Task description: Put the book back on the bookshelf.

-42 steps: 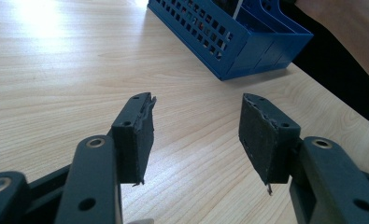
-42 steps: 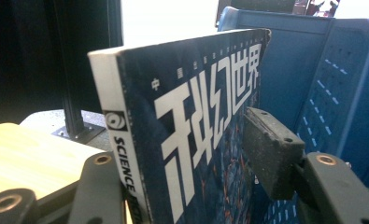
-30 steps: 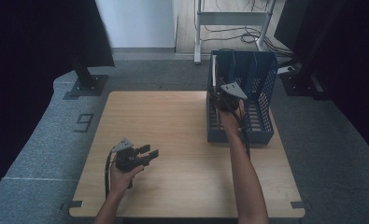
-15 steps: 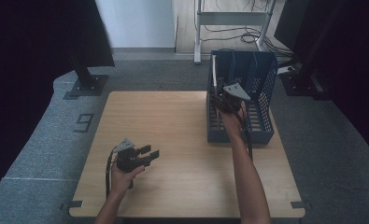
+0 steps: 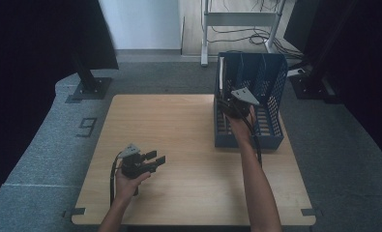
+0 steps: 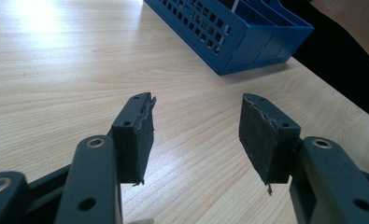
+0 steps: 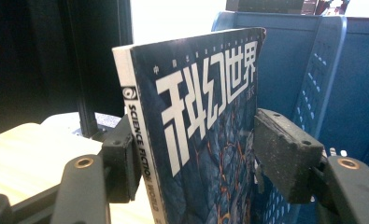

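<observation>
A dark blue magazine [image 7: 196, 93] with a white spine stands upright in the left slot of the blue file rack [image 5: 271, 87]; from above its pale edge [image 5: 221, 77] shows. My right gripper [image 7: 196, 154] is open at the rack's left side [image 5: 229, 104], its jaws spread wide on either side of the magazine. The left pad is beside the spine, the right pad in front of the cover. My left gripper [image 5: 154, 159] rests low over the table's front left, open, with nothing between its pads [image 6: 196, 126].
The rack [image 6: 238, 32] stands on the right half of the wooden table [image 5: 179, 125], its perforated dividers [image 7: 322, 74] just beyond the magazine. Dark curtains, a black stand foot [image 5: 89, 89] and a metal frame with cables [image 5: 237, 19] lie past the table.
My right gripper has shifted slightly to the right at the rack. The left gripper has stayed put.
</observation>
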Tool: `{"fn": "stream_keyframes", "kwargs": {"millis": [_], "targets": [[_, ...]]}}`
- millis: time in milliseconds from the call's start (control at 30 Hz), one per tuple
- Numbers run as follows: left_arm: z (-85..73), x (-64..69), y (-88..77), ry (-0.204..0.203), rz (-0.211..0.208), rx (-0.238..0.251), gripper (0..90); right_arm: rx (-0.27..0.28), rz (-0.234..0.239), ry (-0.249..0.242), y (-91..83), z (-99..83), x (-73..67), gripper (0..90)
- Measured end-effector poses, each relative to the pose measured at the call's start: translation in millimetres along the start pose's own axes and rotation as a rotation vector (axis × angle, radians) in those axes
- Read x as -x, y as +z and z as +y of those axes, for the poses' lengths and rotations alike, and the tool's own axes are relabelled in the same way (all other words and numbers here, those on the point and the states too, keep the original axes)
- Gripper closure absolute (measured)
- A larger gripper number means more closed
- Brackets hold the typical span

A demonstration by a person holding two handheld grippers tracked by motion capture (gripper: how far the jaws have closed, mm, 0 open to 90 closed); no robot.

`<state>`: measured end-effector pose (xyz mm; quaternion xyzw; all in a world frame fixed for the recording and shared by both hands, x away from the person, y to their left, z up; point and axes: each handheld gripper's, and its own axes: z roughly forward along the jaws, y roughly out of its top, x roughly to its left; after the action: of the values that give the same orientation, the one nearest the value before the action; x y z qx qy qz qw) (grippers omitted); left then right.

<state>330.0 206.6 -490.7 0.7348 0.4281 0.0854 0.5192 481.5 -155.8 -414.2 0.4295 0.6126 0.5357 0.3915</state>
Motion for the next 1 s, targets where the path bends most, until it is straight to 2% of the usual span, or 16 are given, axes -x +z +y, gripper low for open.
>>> {"fn": "stream_keyframes", "kwargs": {"millis": [400, 1000], "targets": [[-0.9, 1.3, 2.6, 0.003, -0.001, -0.007, 44.8, 0.005, 0.019, 0.015, -8.8, -4.3, -0.3, 34.0], [-0.8, 1.8, 2.7, 0.007, -0.003, -0.007, 44.9, 0.011, 0.034, -0.003, -15.7, -3.2, -7.8, 33.2]]}}
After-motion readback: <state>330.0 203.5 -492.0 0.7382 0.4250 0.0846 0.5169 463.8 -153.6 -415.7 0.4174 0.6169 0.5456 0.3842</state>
